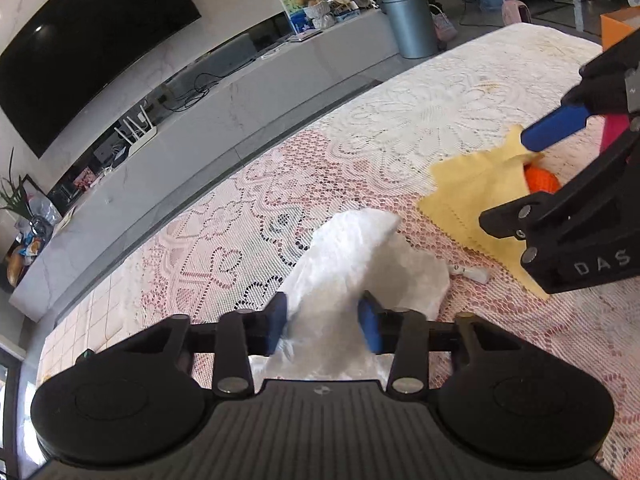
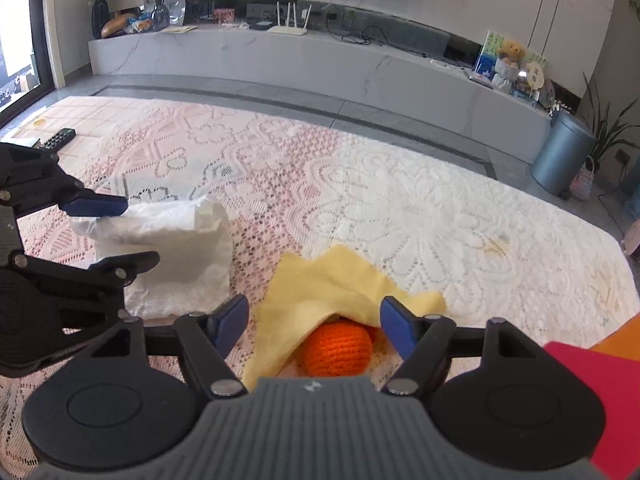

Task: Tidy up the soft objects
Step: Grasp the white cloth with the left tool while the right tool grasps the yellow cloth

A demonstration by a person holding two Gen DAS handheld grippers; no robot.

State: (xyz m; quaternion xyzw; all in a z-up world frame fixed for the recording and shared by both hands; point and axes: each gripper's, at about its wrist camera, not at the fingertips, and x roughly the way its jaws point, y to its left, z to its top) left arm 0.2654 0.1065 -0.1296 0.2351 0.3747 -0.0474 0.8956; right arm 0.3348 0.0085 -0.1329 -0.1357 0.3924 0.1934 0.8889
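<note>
Left wrist view: a lace tablecloth [image 1: 400, 128] is spread as the working surface. On it, a white plastic bag [image 1: 352, 264] is clamped by the left gripper [image 1: 323, 322], judged to be held open. Beside the bag, a yellow cloth [image 2: 332, 284] is draped over an orange crocheted ball [image 2: 336, 346], both straddled by the right gripper [image 2: 314, 326], jaws apart, presumably before pickup.

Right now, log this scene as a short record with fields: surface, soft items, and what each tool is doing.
surface: pink and white lace tablecloth
item 1: crumpled white fluffy cloth
item 2: yellow square cloth with zigzag edges, draped partly over item 3
item 3: orange crocheted yarn ball
left tool: closed on the white cloth
right tool: open, fingers either side of the ball, touching neither
</note>
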